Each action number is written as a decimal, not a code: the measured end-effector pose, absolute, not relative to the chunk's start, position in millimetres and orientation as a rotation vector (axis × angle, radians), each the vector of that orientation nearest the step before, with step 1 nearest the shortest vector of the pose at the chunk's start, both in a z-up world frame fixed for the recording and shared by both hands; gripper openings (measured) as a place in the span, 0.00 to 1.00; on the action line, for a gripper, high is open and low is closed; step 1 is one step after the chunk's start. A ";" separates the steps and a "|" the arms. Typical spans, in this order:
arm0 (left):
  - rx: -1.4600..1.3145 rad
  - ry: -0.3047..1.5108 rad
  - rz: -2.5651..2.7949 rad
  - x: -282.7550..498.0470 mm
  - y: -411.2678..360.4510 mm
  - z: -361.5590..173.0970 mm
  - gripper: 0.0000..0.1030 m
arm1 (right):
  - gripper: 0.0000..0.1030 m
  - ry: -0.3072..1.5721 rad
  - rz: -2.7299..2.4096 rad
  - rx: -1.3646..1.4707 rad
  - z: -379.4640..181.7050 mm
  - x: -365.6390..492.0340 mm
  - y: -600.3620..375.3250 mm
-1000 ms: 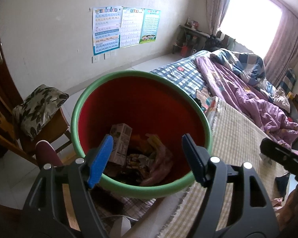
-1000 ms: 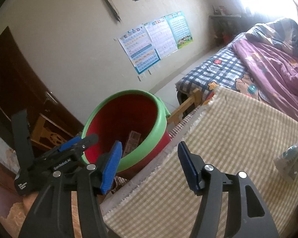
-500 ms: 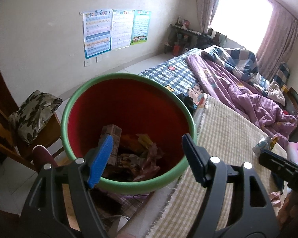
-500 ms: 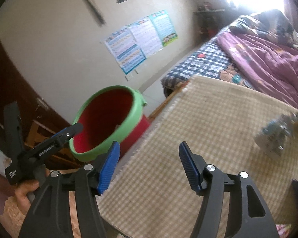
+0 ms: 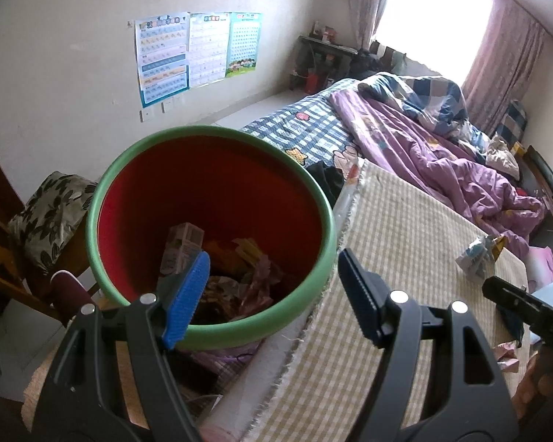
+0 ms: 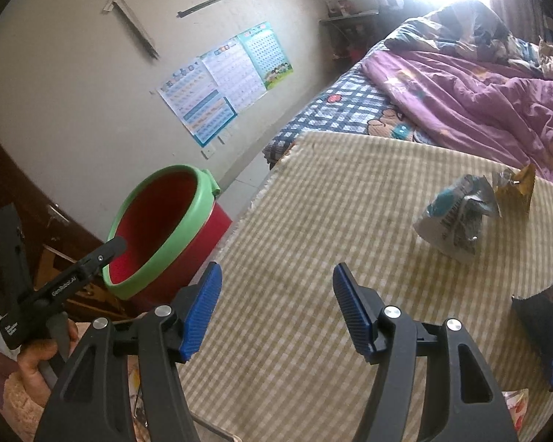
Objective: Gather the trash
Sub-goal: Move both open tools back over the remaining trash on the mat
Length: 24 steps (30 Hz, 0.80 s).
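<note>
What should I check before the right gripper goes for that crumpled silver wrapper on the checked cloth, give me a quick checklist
1. Right gripper empty: ok, nothing sits between its blue pads.
2. Right jaws wide enough: cannot tell, they stand apart, but the crumpled silver wrapper looks bulky.
3. Path to the wrapper: ok, only bare checked cloth lies between them.
4. Neighbouring trash: not ok, a yellow wrapper sits right against the silver one and could be caught along with it.
5. Bin ready: ok, its mouth is open beside the cloth, with room above the trash inside.
6. Left gripper clear of the way: ok, it is open, empty and over by the bin.
</note>
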<state>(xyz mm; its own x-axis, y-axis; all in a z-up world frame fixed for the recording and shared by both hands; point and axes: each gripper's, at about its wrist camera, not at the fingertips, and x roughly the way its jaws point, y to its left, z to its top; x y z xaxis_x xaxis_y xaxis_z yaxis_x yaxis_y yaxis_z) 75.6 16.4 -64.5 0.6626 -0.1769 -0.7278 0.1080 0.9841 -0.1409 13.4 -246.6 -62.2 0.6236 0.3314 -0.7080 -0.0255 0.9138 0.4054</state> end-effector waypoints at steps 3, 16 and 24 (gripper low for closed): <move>-0.086 0.832 -0.166 74.8 15.4 -64.8 0.67 | 0.59 0.880 0.206 0.383 -62.9 12.2 -249.6; -0.052 0.891 -0.356 60.6 -29.8 -75.1 0.71 | 0.65 0.853 0.046 0.305 -53.9 -13.0 -296.4; 0.164 0.934 -0.888 -6.4 -130.8 -88.9 0.73 | 0.65 0.879 -0.101 0.309 -58.1 -43.9 -349.7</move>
